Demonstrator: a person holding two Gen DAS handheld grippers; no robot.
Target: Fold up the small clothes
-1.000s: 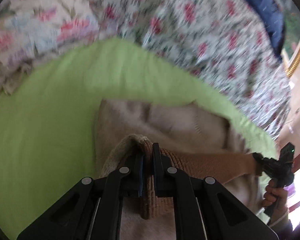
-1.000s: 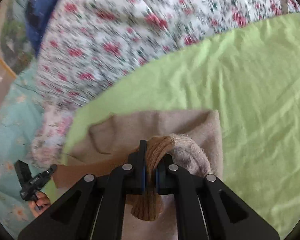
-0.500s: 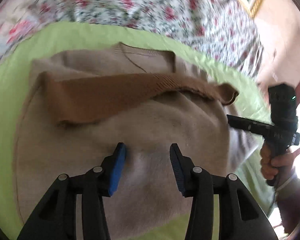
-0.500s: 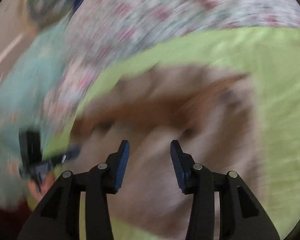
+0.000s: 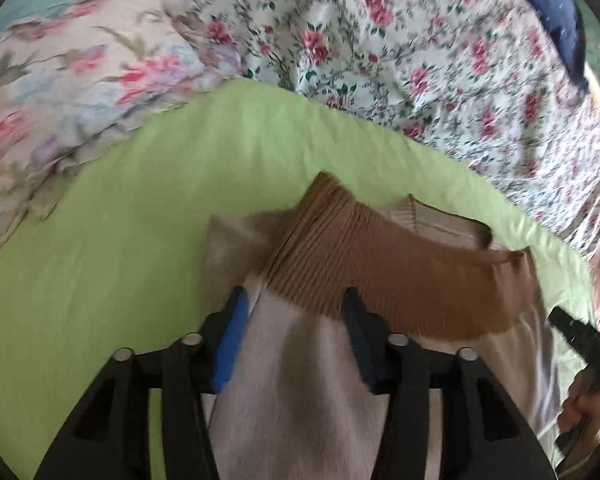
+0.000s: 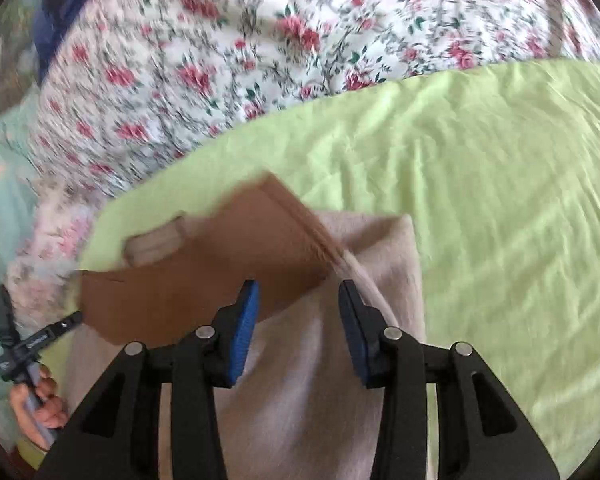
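Sweater (image 5: 320,380), beige knit with brown ribbed hem (image 5: 380,272) folded up across its body, flat on a lime-green sheet (image 5: 100,260). Left gripper (image 5: 292,320): jaws opening, nothing pinched, poised over the beige cloth below the hem. Right gripper (image 6: 298,316): jaws parted, grasping nothing, above the same garment. Floral quilt (image 6: 260,60) bunched beyond the sheet; floral pillow (image 5: 60,80) at far left.
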